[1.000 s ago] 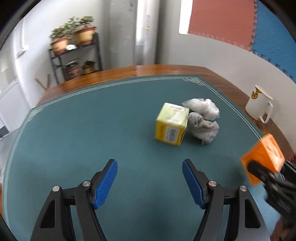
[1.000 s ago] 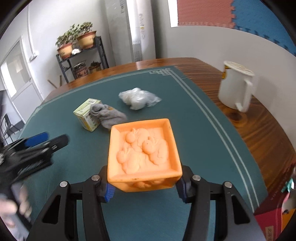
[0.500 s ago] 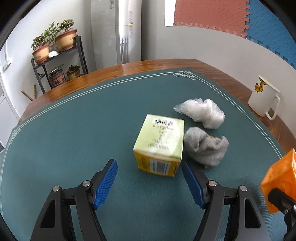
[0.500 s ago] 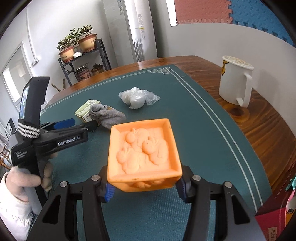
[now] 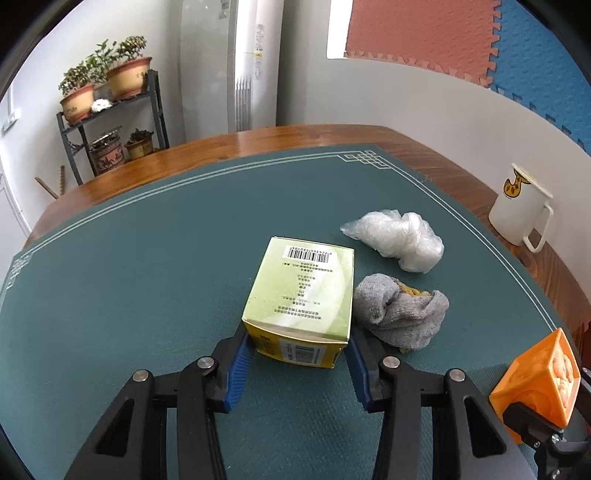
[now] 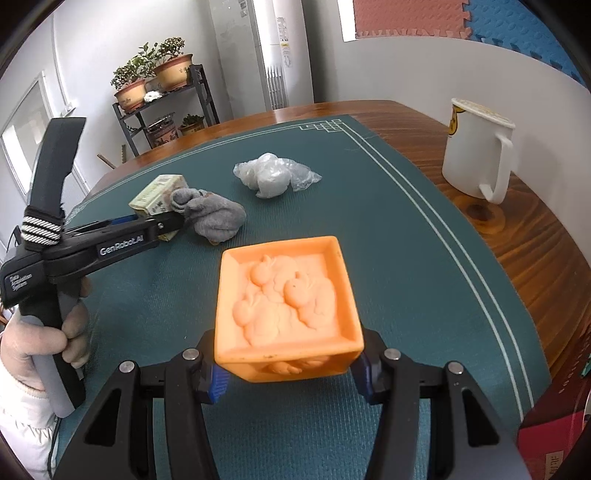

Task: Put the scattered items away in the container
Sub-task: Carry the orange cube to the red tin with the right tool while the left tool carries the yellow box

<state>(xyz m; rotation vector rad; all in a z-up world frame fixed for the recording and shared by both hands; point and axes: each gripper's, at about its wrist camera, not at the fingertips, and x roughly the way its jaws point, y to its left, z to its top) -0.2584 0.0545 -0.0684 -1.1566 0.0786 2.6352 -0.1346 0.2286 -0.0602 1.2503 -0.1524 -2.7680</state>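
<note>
On the wooden table (image 5: 258,142) lies a dark green mat (image 5: 129,277) with pale border lines and a knot motif at its far corner. Behind: white wall, tall white floor-standing unit (image 5: 255,66), black rack (image 5: 110,110) with potted plants, red and blue foam tiles (image 5: 424,33) on the wall at upper right. White mug (image 6: 476,155) stands on bare wood off the mat's right edge.

Left gripper (image 5: 299,352): blue pads pressed on both near side faces of the box (image 5: 301,295), jaws closed on it. Box rests on the mat near centre, green barcode face up, yellow end toward the camera; long axis runs away from the gripper, slightly skewed to the right.

Grey cloth (image 5: 402,310), bunched, touches the box's right side. Crumpled clear plastic (image 5: 395,234) lies just beyond the cloth, apart from the box.

Right gripper (image 6: 290,371): clamped on the orange tub (image 6: 286,299), relief-moulded face showing, held above the mat. Whether this face is the tub's opening, cannot tell. A gloved hand (image 6: 40,343) grips the left tool's handle.
</note>
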